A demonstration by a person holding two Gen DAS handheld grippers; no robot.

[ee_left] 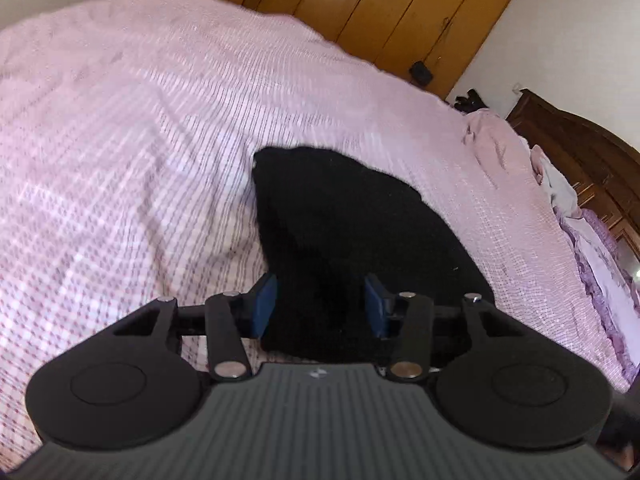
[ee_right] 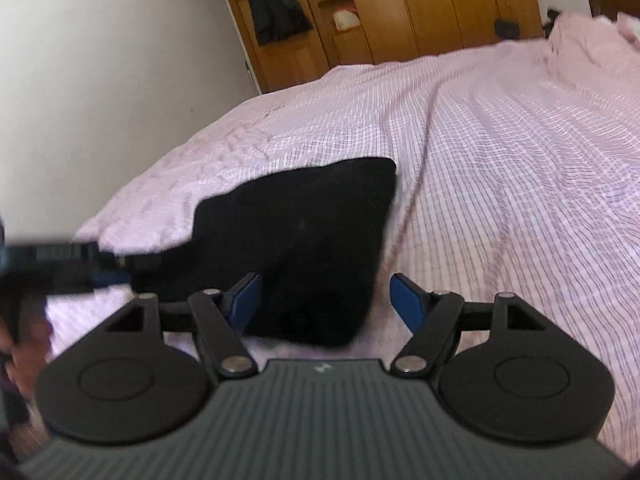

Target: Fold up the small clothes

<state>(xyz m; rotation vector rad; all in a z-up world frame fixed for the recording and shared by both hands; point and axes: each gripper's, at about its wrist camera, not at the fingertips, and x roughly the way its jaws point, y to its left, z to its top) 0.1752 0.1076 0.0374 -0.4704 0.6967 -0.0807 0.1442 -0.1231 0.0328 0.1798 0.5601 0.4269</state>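
Black garment (ee_left: 340,232) lies flat on the pink checked bed (ee_left: 120,140), apparently partly folded. Left claw (ee_left: 320,306) and right claw (ee_right: 326,300) both gape, holding nothing, at its near edge. Step: regrasp. Next: close on 2 near corners, fold away.

The left gripper (ee_left: 320,304) has a dark grey ribbed housing flanked by two round black discs, each with a raised inner circle. Black link bars pinned with silver rivets run to fingers faced with blue pads (ee_left: 265,305). A small pale logo sits on the housing's front edge. The right gripper (ee_right: 326,304) is built the same, with blue pads (ee_right: 408,300) and silver rivets. At that view's left edge a blurred patch of skin (ee_right: 30,344) shows.
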